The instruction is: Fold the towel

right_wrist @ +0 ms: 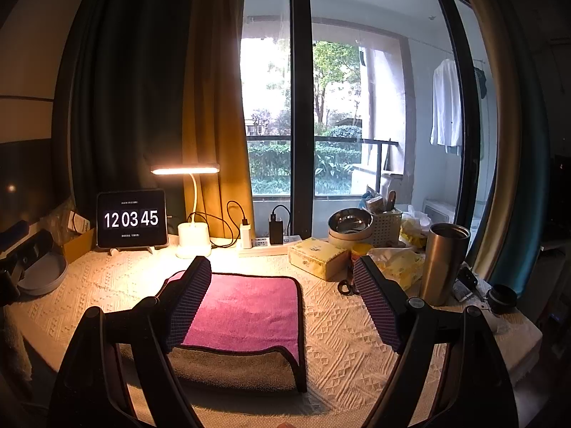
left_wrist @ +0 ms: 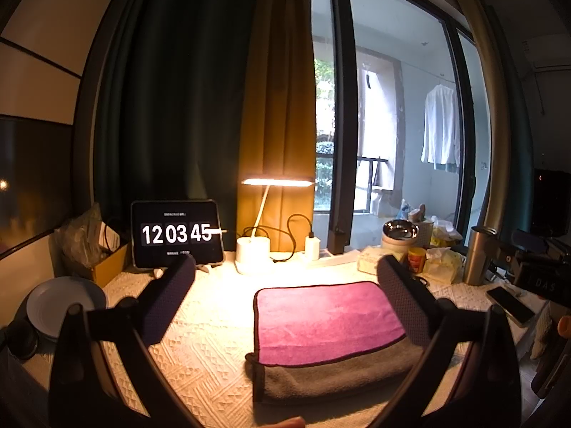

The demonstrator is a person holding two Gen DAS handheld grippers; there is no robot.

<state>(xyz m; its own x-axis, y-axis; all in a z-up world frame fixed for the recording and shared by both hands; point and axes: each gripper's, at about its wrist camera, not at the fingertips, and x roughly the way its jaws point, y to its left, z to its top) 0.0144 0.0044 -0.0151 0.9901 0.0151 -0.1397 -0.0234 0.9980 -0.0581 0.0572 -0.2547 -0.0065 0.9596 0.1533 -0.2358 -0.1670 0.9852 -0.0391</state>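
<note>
The towel [left_wrist: 328, 321] lies folded on the white textured table cover, magenta side up with a grey layer showing along its near edge. It also shows in the right wrist view [right_wrist: 246, 310]. My left gripper [left_wrist: 285, 274] is open and empty, held above the table, with the towel under its right finger. My right gripper [right_wrist: 282, 274] is open and empty, with the towel below its left finger. Neither gripper touches the towel.
A tablet clock [left_wrist: 176, 233] and a lit desk lamp [left_wrist: 253, 249] stand at the back. A tissue box [right_wrist: 317, 256], steel bowl [right_wrist: 349, 221], steel tumbler [right_wrist: 444, 260] and scissors [right_wrist: 348, 287] crowd the right. A plate [left_wrist: 64, 303] sits left, a phone [left_wrist: 510, 303] far right.
</note>
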